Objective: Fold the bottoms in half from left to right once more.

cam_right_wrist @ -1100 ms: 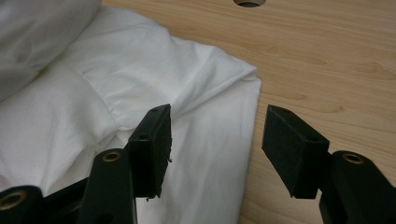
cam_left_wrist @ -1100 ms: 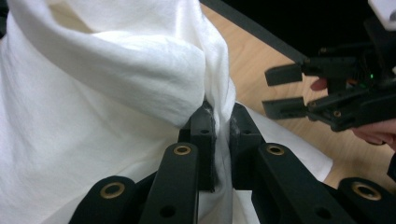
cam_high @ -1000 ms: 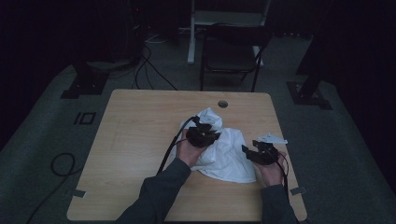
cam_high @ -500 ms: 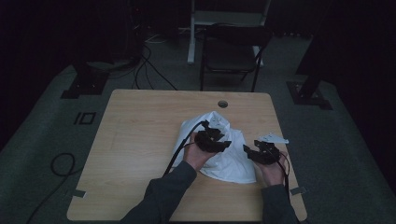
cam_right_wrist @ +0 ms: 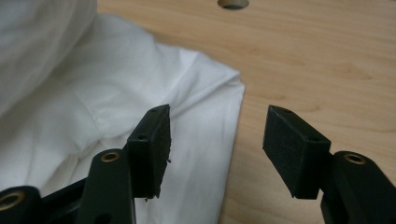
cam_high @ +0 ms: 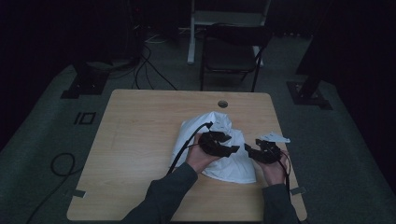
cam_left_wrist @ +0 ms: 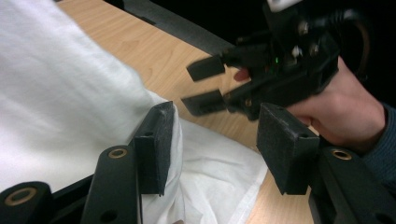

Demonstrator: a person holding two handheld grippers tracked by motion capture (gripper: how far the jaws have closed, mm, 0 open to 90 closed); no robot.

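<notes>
1. White cloth (cam_high: 219,144) lies crumpled on the right half of the wooden table (cam_high: 140,140), its bunched upper part near the round cable hole (cam_high: 222,103) and its flatter lower part reaching toward the person's side.
2. Cloth edges: in the right gripper view a hemmed corner (cam_right_wrist: 229,93) lies flat on the wood, with bare table to its right. The near edge in the high view stops short of the table's front edge.
3. Left gripper (cam_high: 223,143) sits over the middle of the cloth, held by the left hand (cam_high: 198,157). Its jaws have just been opening and now stand apart. In the left gripper view one pad (cam_left_wrist: 156,144) rests against a fold of cloth; the other pad stands clear, over the cloth's edge and bare wood. No grip is made.
4. Right gripper (cam_high: 250,150) is just beside the cloth's right edge, held by the right hand (cam_high: 273,170). Its jaws stand apart; the right gripper view shows the hem running between them, and neither pad presses on it.
5. The two grippers are near each other, tips facing, with a small gap between them.
6. Open room: the left half of the table is bare wood, as is the strip beyond the cloth up to the far edge. To the right of the right gripper, little table remains before the right edge.
7. A dark chair (cam_high: 231,51) stands on the floor beyond the far edge, well apart from the work.
</notes>
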